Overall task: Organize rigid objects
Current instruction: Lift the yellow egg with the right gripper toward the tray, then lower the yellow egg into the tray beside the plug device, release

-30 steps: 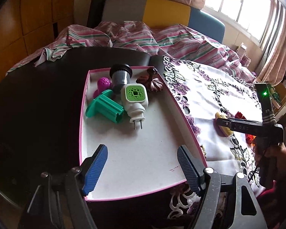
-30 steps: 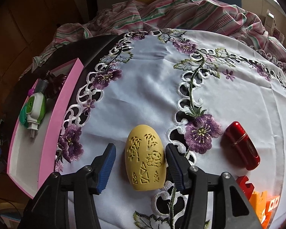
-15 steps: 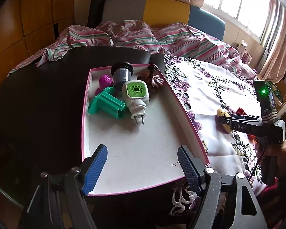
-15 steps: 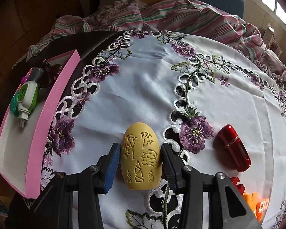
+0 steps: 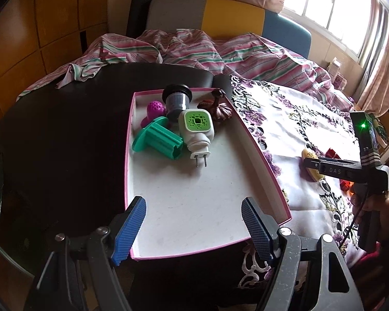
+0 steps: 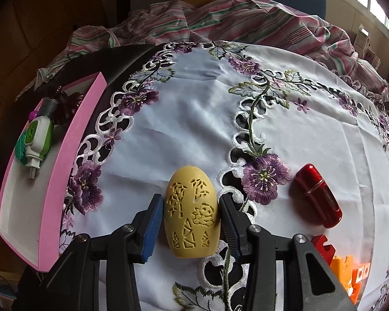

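Yellow carved egg pinched by right tool, angled down | left tool spread over pink tray

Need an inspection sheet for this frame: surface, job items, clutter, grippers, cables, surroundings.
Surface: dark table, embroidered cloth over its right part.
Job's things: yellow egg on cloth; red capsule beside it; pink tray holds plug-in, teal spool, purple ball, dark cup, brown ornament.
Clutter: red and orange blocks at the cloth edge.
Grippers: right hand-held gripper clamped on the egg; left hand-held gripper open, nothing between the pads, over the tray's near end.
Cables: one under the right gripper.
Surroundings: striped bedding, window, wood panels.
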`<control>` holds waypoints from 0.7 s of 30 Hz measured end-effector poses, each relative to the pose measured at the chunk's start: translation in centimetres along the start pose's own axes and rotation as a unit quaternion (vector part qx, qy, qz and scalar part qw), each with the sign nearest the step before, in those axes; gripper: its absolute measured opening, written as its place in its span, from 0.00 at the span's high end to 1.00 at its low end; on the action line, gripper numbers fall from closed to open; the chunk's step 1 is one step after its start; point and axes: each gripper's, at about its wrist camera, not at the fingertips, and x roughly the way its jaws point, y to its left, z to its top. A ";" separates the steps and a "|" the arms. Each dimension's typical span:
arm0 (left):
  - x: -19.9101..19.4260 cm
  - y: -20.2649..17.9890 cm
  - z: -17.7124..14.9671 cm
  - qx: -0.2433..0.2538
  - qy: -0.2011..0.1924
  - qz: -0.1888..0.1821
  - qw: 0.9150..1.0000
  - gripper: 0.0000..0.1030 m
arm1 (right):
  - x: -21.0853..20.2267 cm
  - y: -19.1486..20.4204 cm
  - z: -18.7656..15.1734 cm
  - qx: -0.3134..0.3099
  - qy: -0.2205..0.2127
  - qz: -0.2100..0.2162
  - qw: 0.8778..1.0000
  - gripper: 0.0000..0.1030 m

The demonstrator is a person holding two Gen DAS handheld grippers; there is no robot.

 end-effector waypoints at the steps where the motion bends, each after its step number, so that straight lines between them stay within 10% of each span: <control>1: 0.0 0.2 0.0 -0.001 -0.001 0.001 1.000 0.25 | -0.2 0.1 0.0 0.001 0.000 0.002 1.000 0.57; 21: -0.7 5.0 -0.9 -0.063 -0.008 0.003 0.998 0.25 | -1.6 14.6 3.9 -0.004 -0.031 0.095 0.995 0.57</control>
